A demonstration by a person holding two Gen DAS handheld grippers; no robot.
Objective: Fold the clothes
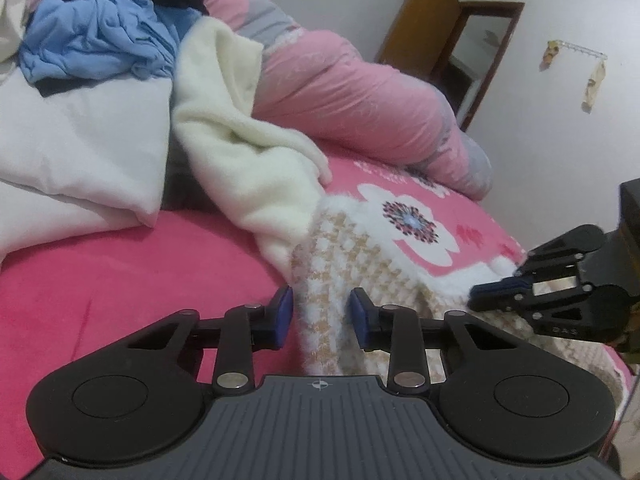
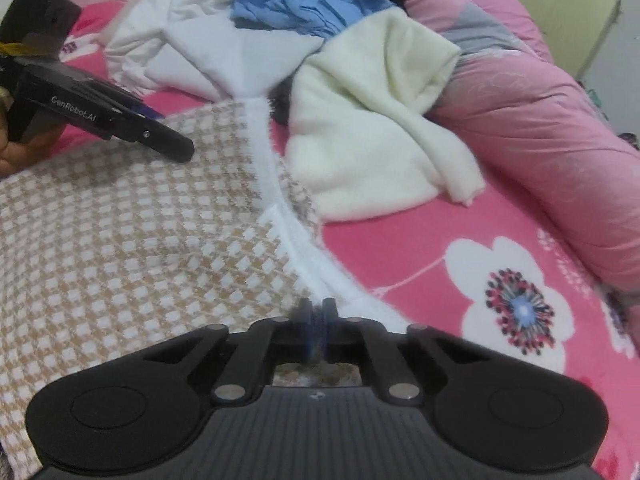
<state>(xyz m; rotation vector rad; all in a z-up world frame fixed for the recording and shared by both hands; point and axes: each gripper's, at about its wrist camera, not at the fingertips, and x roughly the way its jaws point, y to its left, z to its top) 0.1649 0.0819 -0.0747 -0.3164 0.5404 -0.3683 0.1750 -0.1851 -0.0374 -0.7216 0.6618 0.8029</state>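
Checked beige-and-white garment, fluffy white trim, spread on pink floral bed beside a heap of cream, white and blue clothes; right hand-held gripper clenched on its white trimmed edge; left hand-held gripper jaws parted, straddling the fabric, pads clear.

A bed with a bright pink sheet printed with white flowers fills most of both views. A long pink bolster lies along its far edge. At the upper right of the left wrist view stand plain white walls, a brown wooden door and a small hook rack. The light is soft and even.
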